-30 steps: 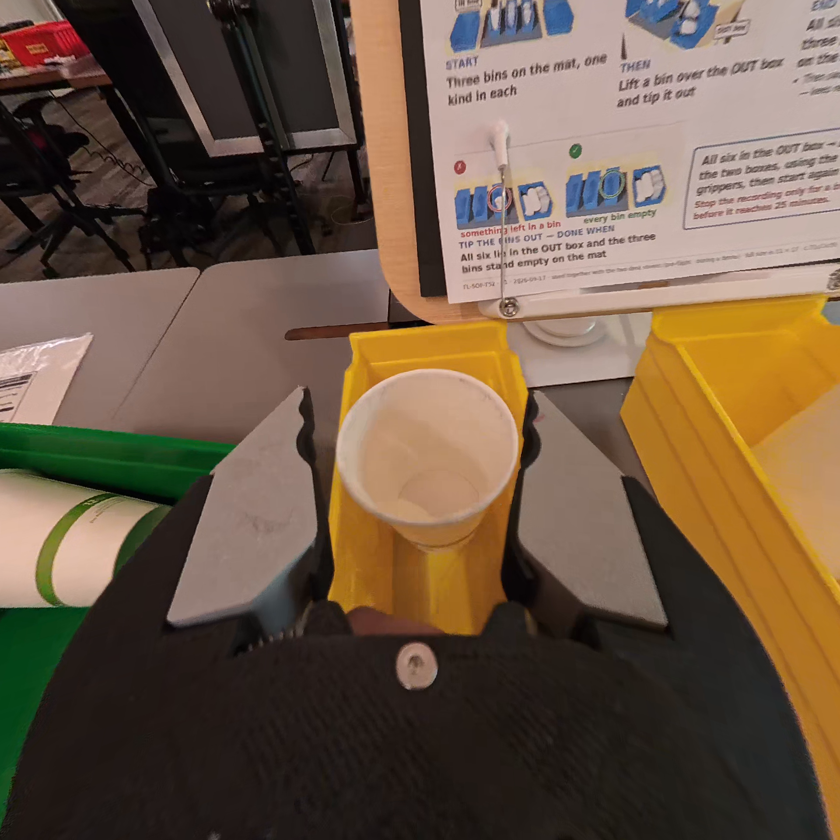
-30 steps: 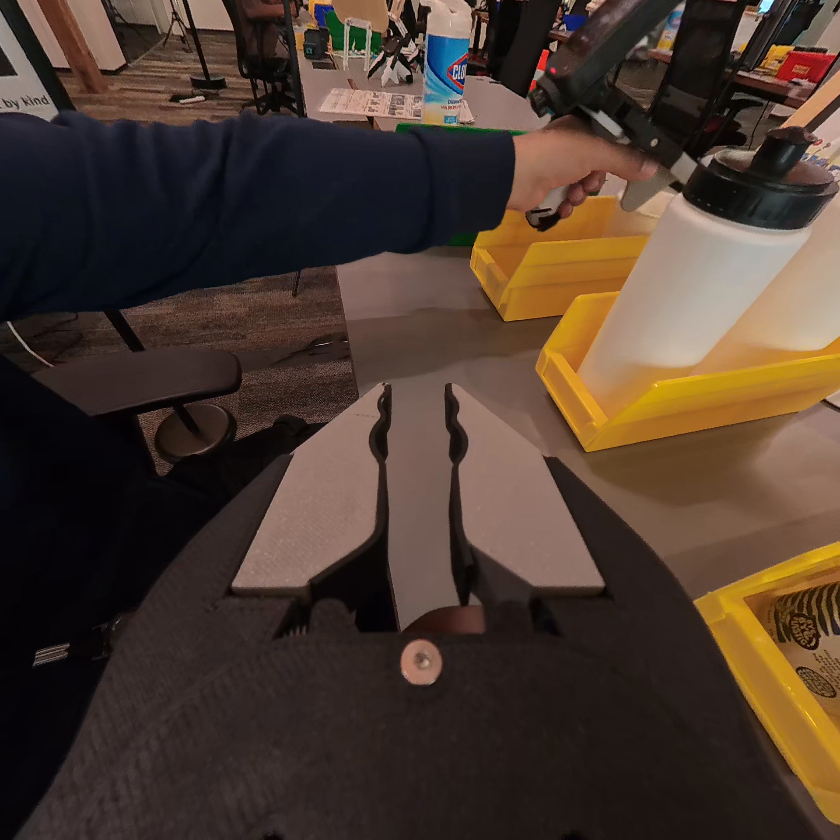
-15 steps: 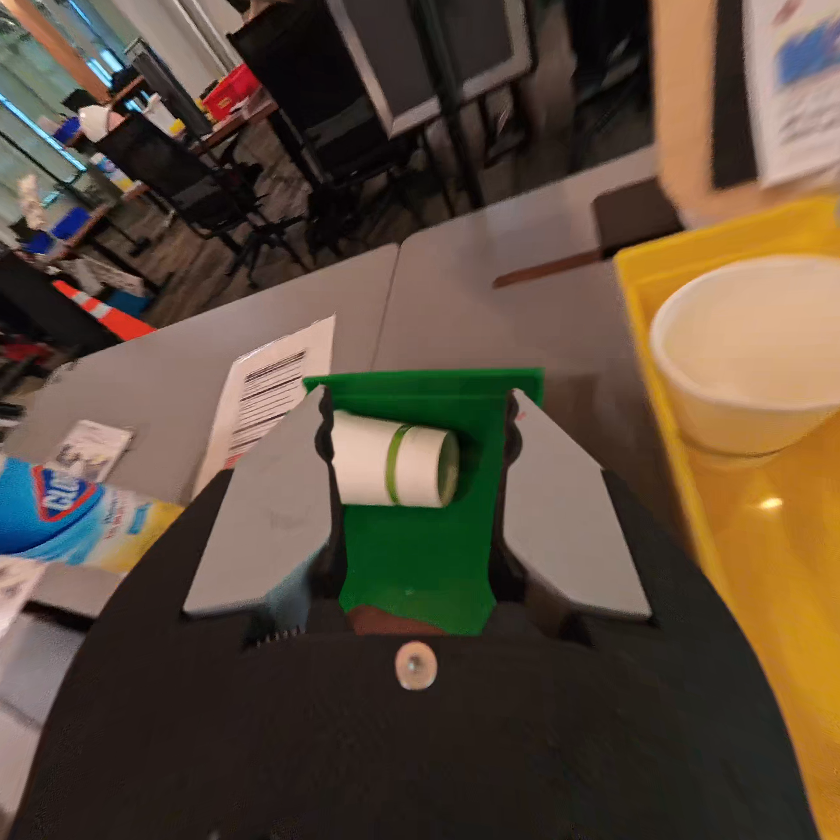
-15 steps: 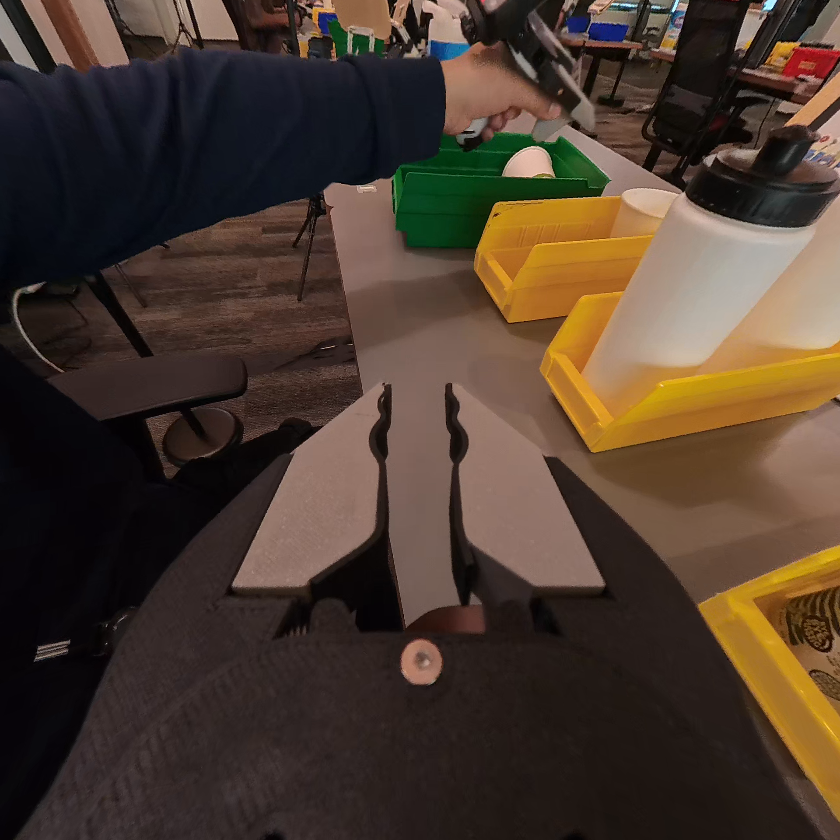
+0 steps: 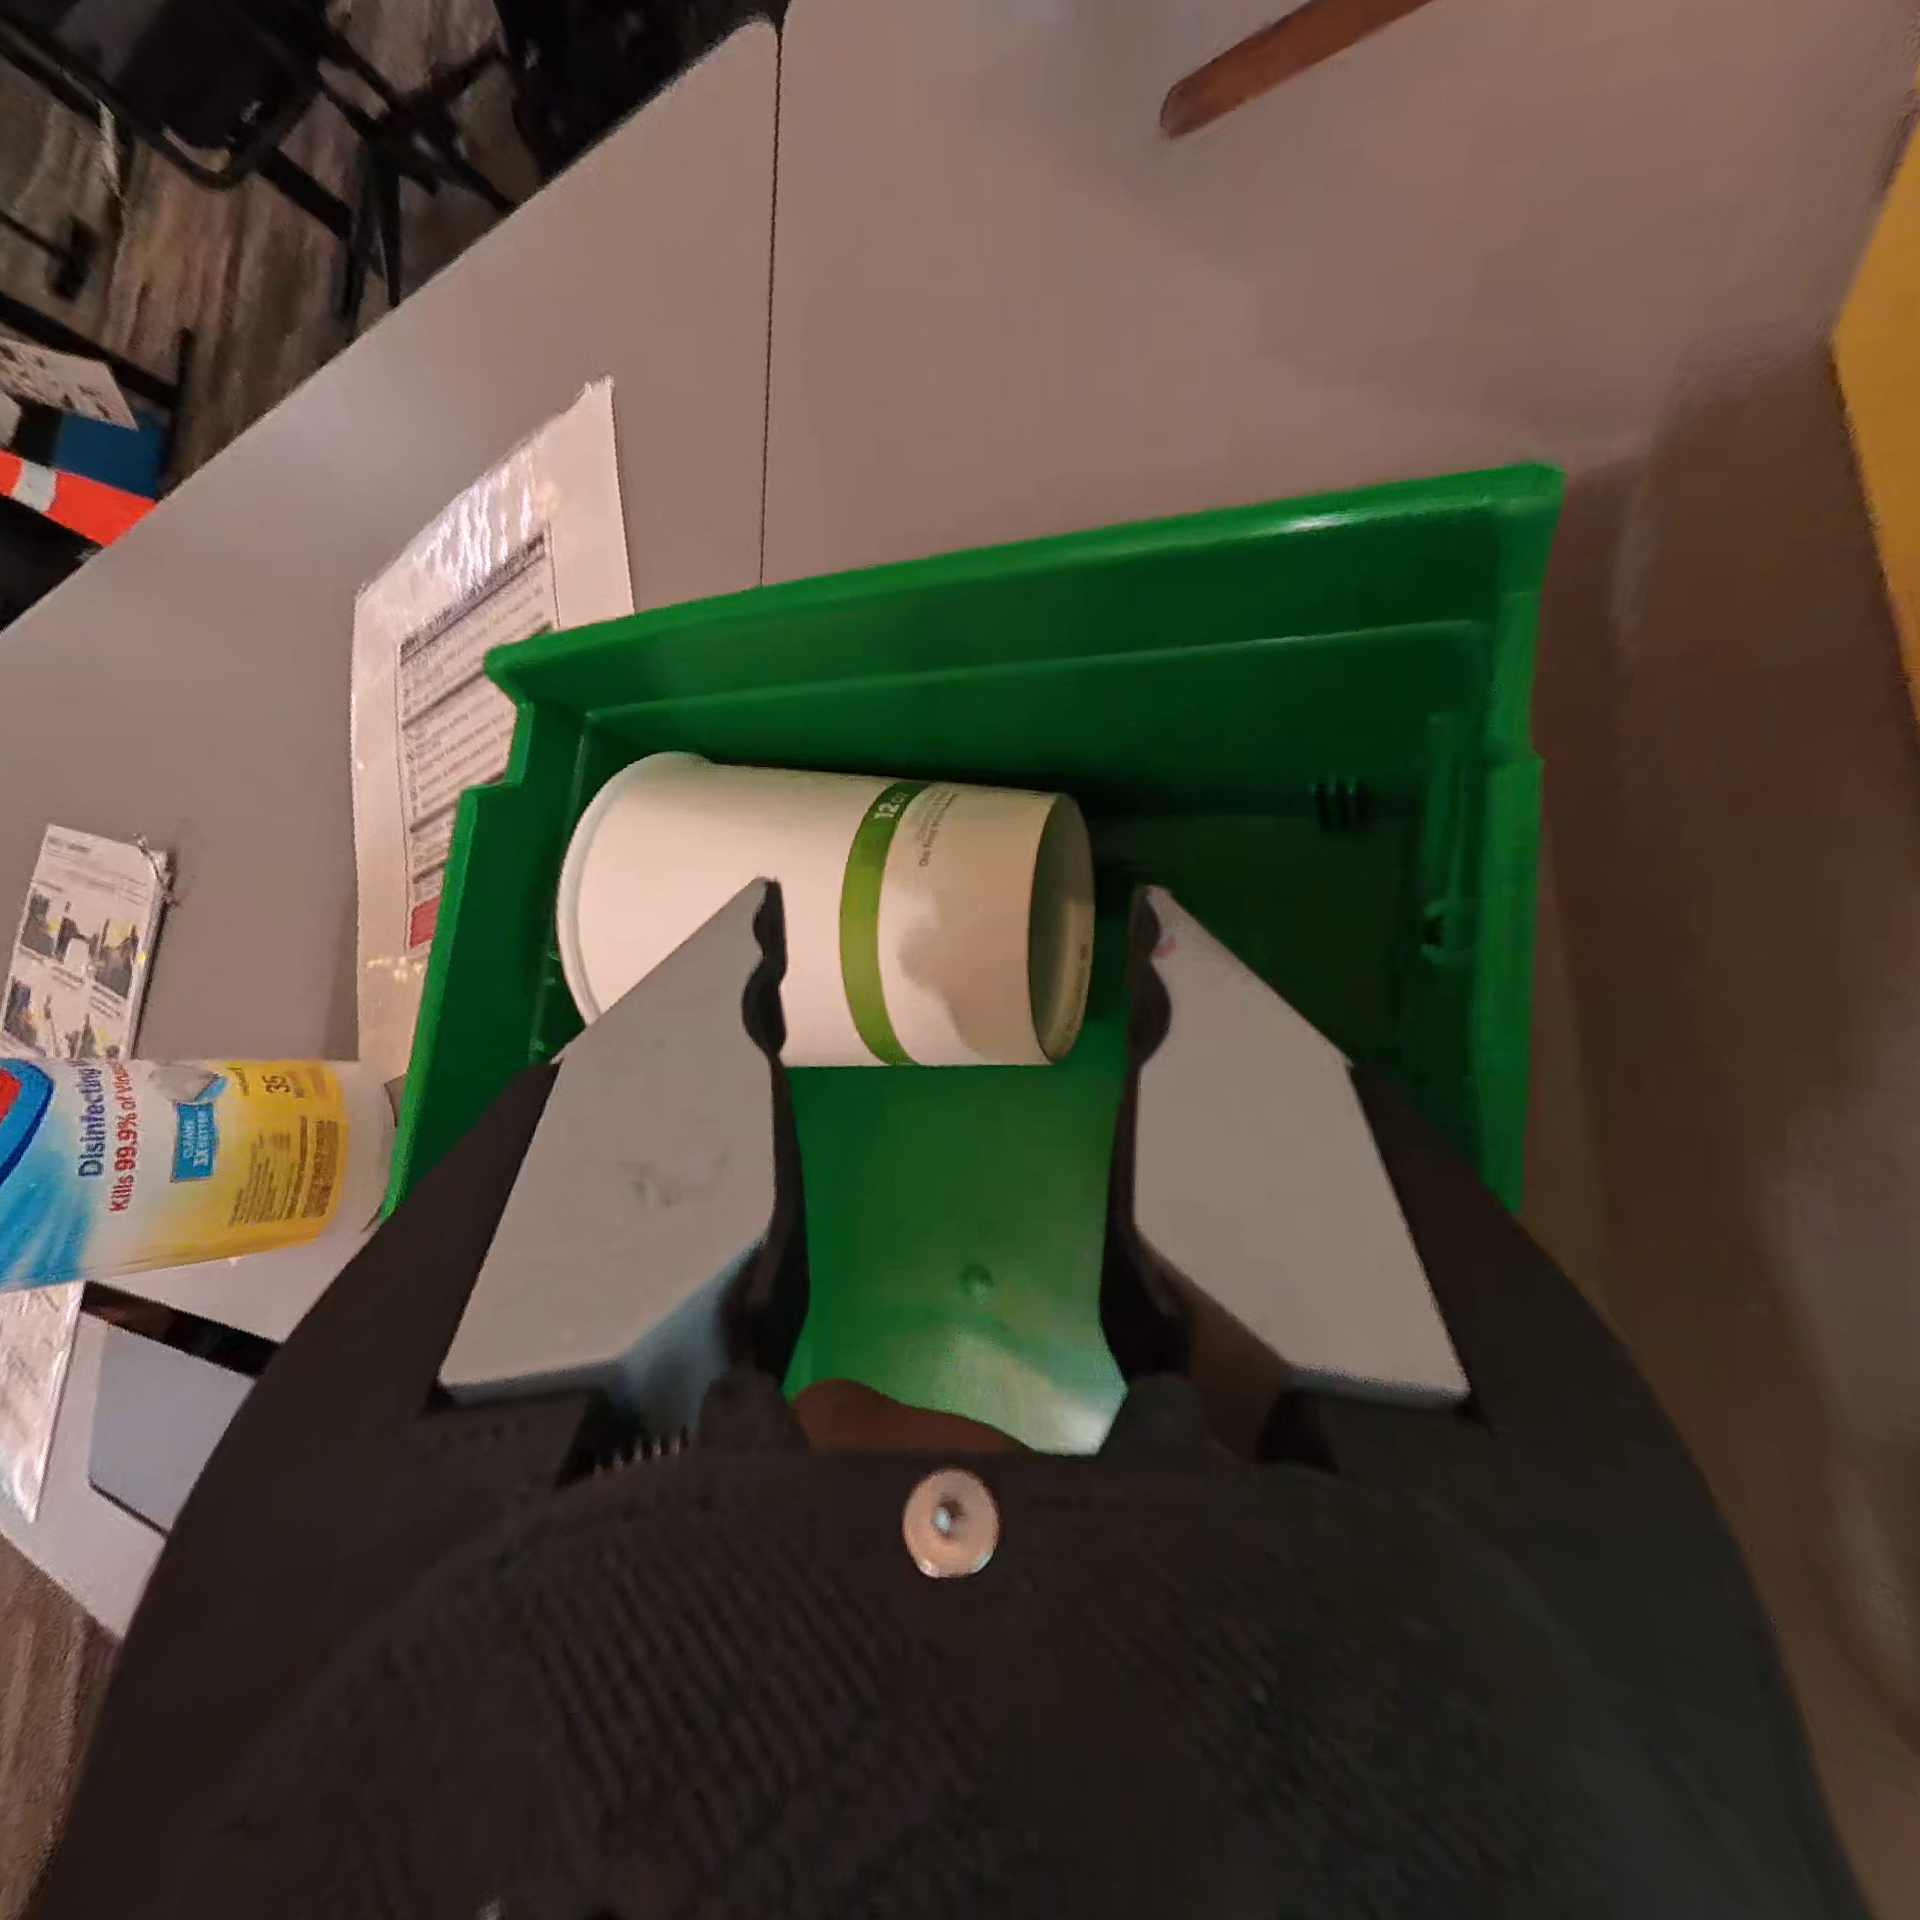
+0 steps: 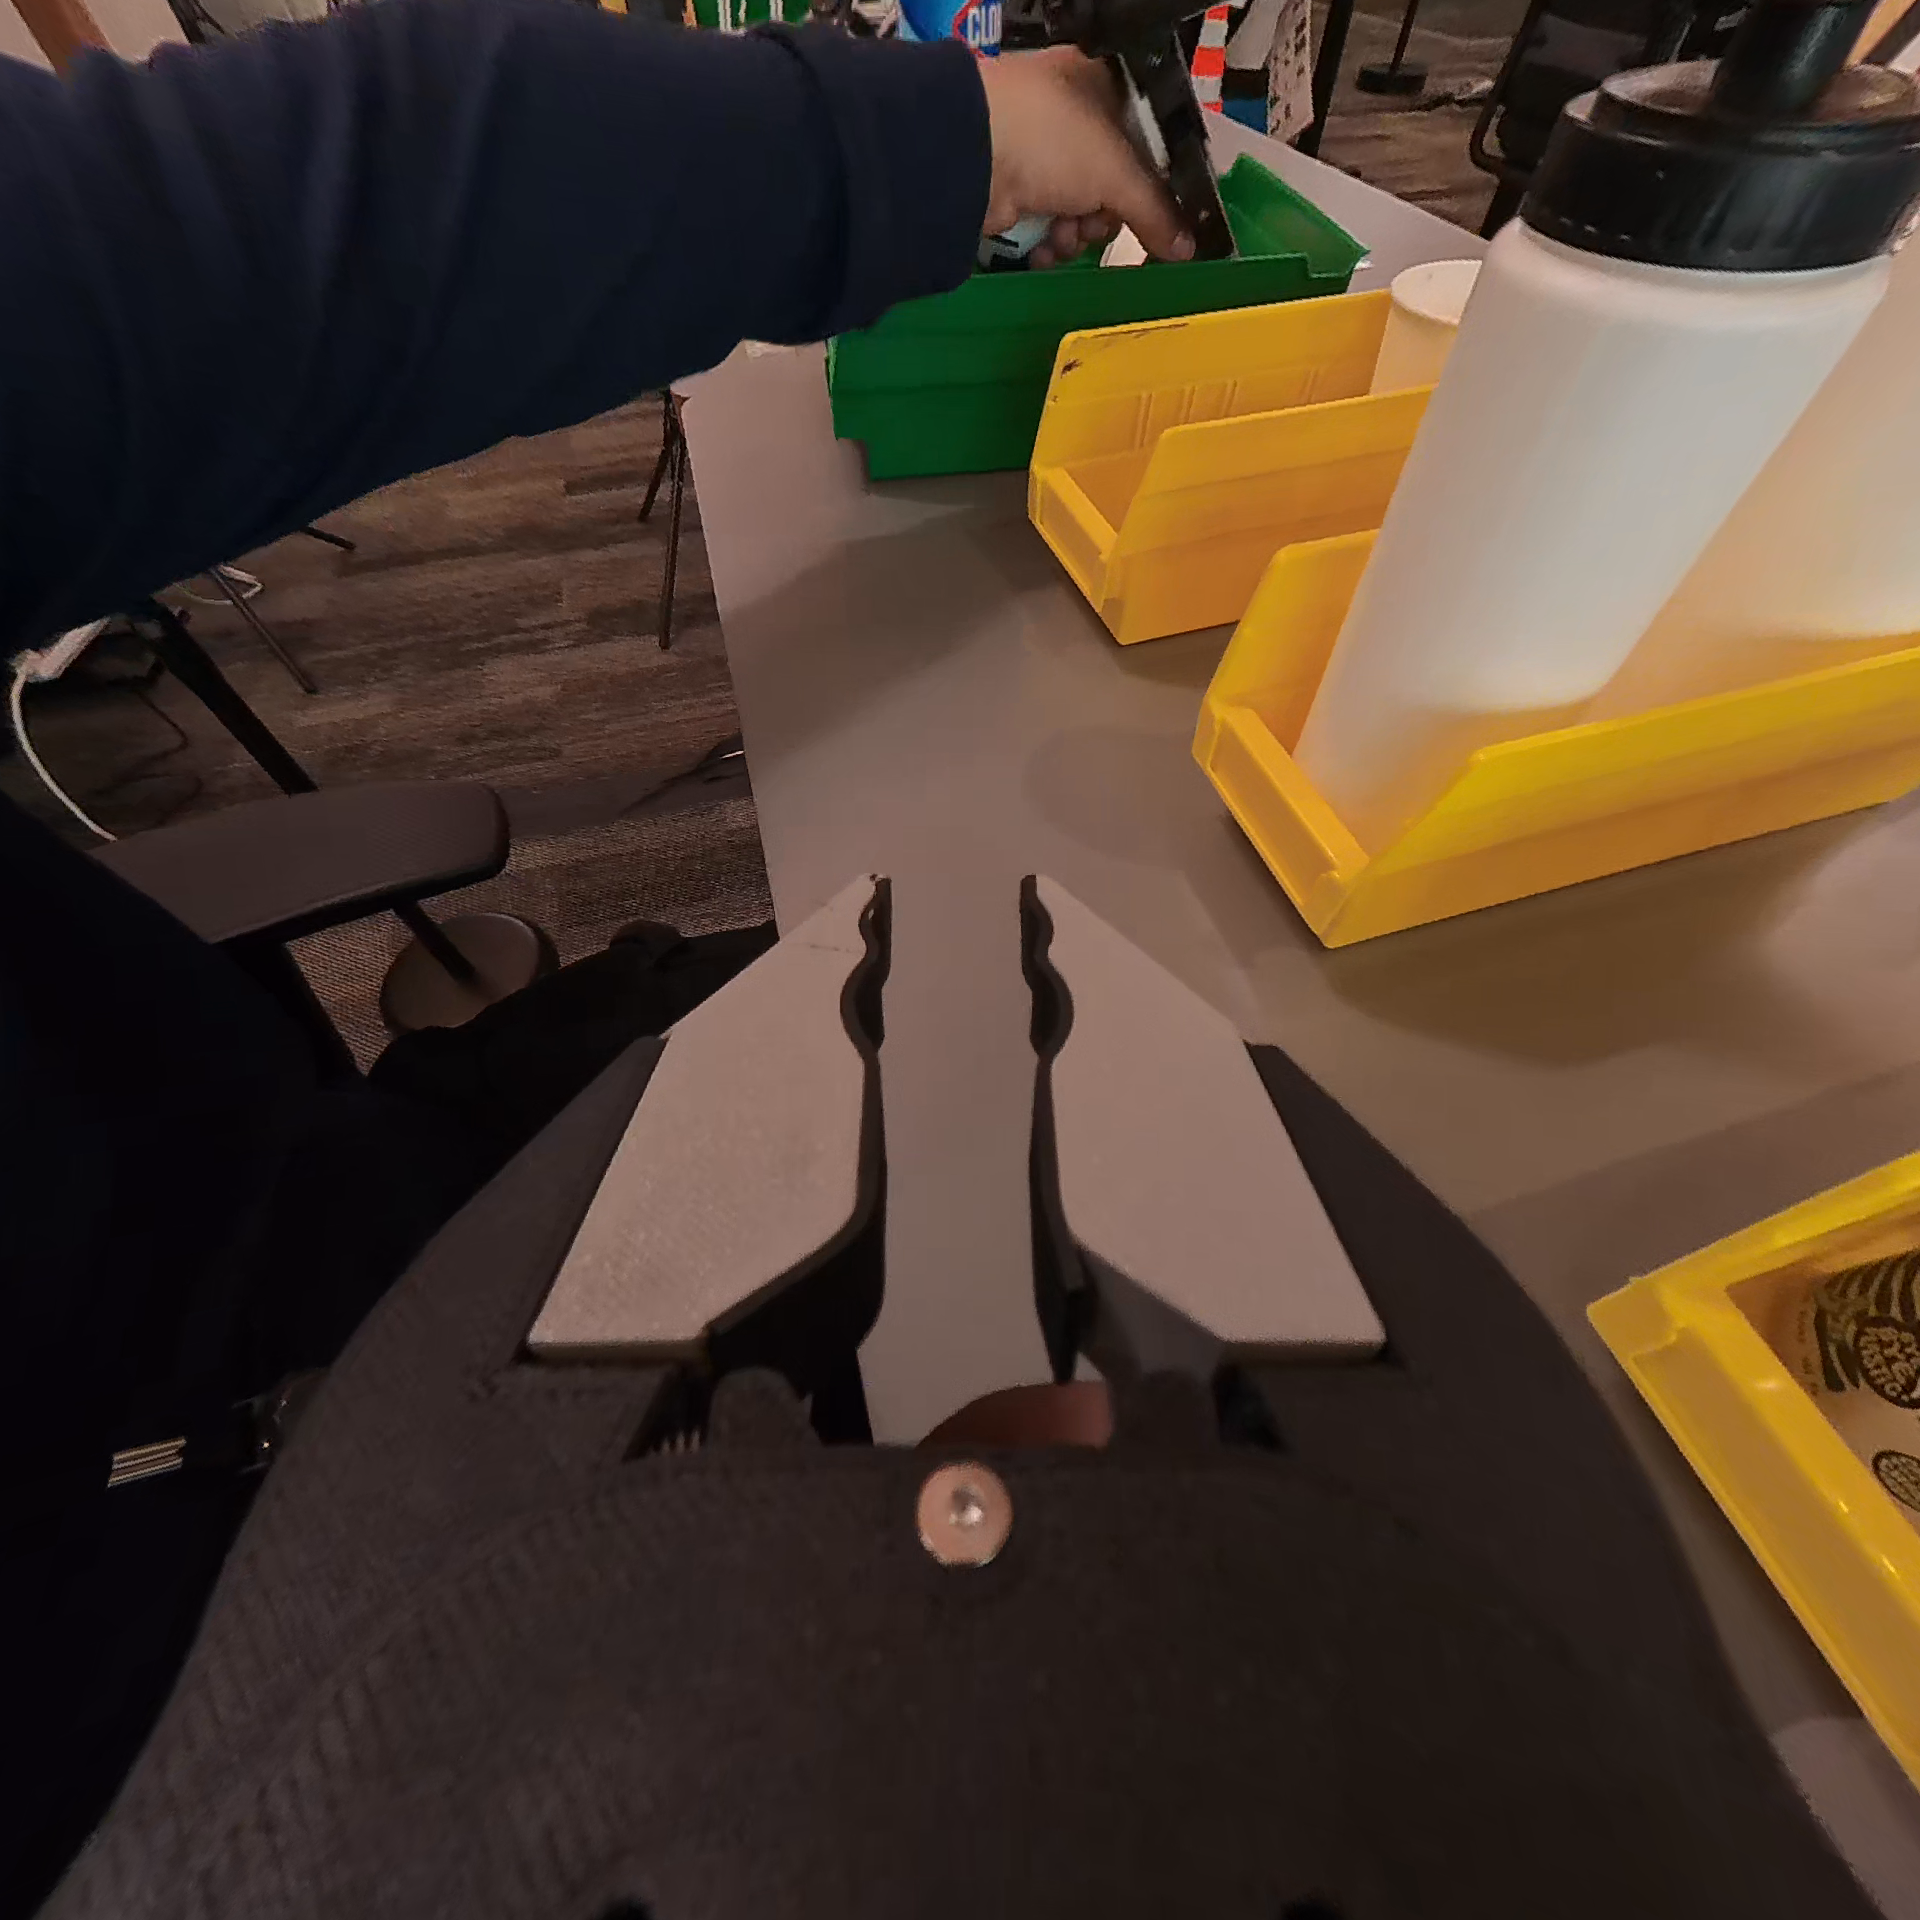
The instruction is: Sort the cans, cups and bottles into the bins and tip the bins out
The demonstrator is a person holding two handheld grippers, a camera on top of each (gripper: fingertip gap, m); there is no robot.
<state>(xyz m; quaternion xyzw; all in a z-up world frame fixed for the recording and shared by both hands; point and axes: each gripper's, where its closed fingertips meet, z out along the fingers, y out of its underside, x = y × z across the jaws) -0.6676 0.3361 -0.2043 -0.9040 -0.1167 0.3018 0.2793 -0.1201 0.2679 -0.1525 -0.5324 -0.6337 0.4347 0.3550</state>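
Note:
A white paper cup with a green band (image 5: 821, 914) lies on its side in the green bin (image 5: 1143, 644). My left gripper (image 5: 954, 899) is open just above it, with the jaws either side of the cup's narrow end and not touching it. From the right wrist view, the left gripper (image 6: 1184, 197) reaches down into the green bin (image 6: 1039, 343). My right gripper (image 6: 954, 883) is empty, its jaws a narrow gap apart, low over the grey table. Another white cup (image 6: 1423, 322) stands in a yellow bin (image 6: 1195, 488). Two white bottles (image 6: 1558, 468) stand in a second yellow bin (image 6: 1558, 790). A patterned can (image 6: 1860, 1340) lies in a third yellow bin (image 6: 1714, 1403).
A disinfectant wipes canister (image 5: 177, 1164) and printed sheets (image 5: 488, 665) lie left of the green bin. The person's navy sleeve (image 6: 468, 260) crosses the top of the right wrist view. A chair armrest (image 6: 312, 862) sits off the table's left edge.
My left gripper has swung left from over the yellow bin with the standing cup to the green bin and dropped close to the lying cup. My right gripper has stayed put.

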